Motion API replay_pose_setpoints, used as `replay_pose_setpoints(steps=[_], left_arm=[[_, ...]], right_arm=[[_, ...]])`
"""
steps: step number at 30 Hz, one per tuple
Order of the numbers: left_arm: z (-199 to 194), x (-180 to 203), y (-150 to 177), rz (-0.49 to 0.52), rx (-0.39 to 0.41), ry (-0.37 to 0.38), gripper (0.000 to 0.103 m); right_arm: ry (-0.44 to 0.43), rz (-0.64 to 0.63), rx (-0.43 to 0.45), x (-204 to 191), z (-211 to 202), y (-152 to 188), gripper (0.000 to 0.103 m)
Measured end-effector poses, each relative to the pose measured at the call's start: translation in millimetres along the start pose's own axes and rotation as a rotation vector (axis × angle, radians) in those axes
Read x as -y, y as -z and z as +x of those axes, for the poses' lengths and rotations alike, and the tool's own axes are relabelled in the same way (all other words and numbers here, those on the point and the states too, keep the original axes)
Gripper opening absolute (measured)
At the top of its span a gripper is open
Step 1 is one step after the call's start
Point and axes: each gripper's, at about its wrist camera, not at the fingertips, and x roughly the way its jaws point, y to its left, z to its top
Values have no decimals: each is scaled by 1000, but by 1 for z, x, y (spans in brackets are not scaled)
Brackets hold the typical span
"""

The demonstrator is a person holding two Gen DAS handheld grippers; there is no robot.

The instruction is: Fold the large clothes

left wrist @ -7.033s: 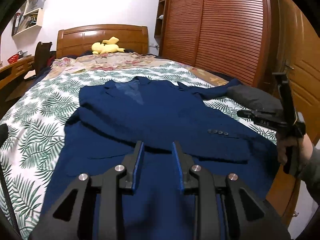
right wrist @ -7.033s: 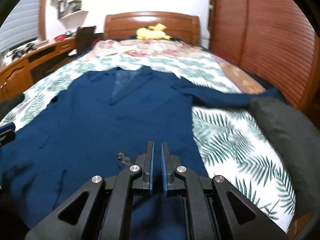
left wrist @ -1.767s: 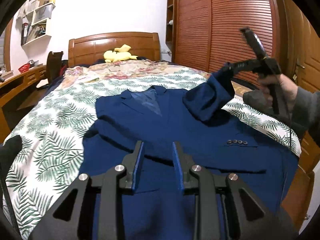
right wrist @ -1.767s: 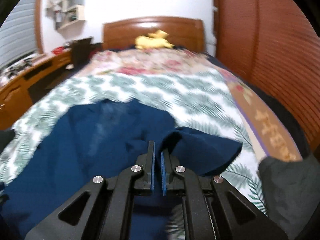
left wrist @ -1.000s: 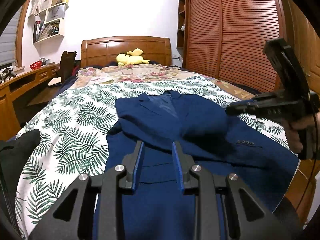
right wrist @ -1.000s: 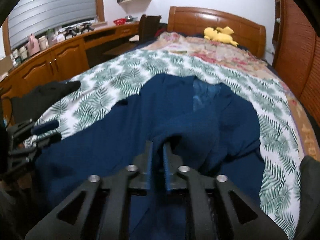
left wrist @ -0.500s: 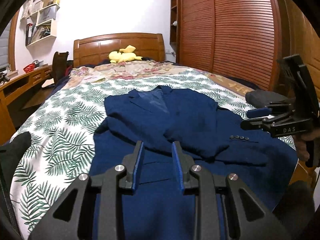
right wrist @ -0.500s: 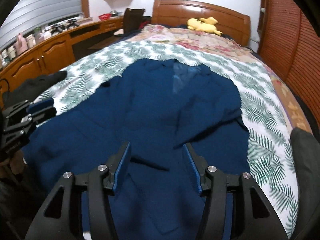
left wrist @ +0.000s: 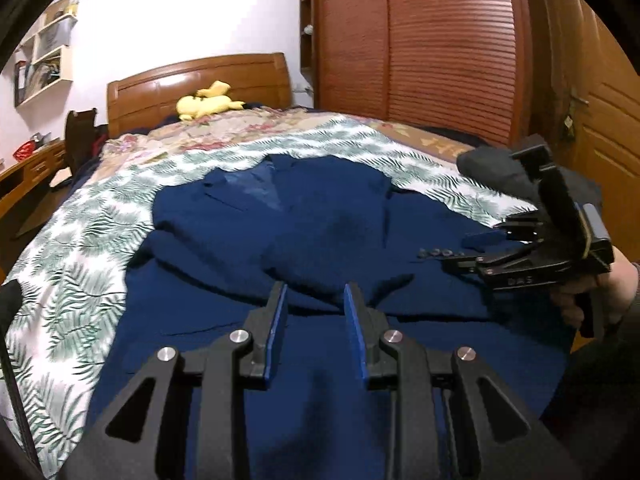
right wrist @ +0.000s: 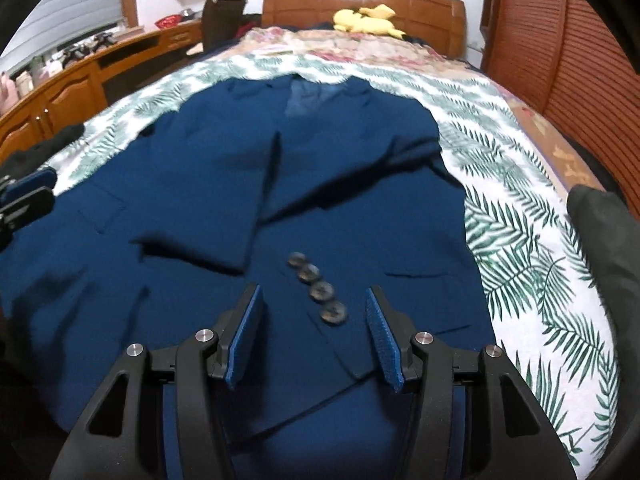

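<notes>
With both sleeves of the navy jacket [right wrist: 248,184] already laid across its chest on the bed [right wrist: 520,208], my right gripper [right wrist: 312,336] and left gripper [left wrist: 316,332] hover parted and empty, the body folds yet undone.

The jacket [right wrist: 224,200] is seen as matt navy woven cloth; the headboard [left wrist: 200,80] is finished in glossy varnished wood; the wardrobe doors [left wrist: 448,48] are ribbed wood.
</notes>
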Motion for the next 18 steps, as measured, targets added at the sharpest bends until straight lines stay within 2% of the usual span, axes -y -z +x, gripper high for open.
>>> replay_pose_setpoints(steps=[4, 10, 13, 18], left_arm=[[15, 15, -1, 15, -37, 32, 27], [28, 35, -7, 42, -80, 12, 27], [35, 41, -12, 24, -98, 7, 27], [50, 53, -20, 12, -151, 7, 27]], right_arm=[[-13, 3, -17, 10, 14, 5, 55], [-62, -5, 2, 15, 17, 13, 57], [-103, 26, 13, 22, 18, 16, 57], [-100, 15, 45, 19, 12, 21, 57]])
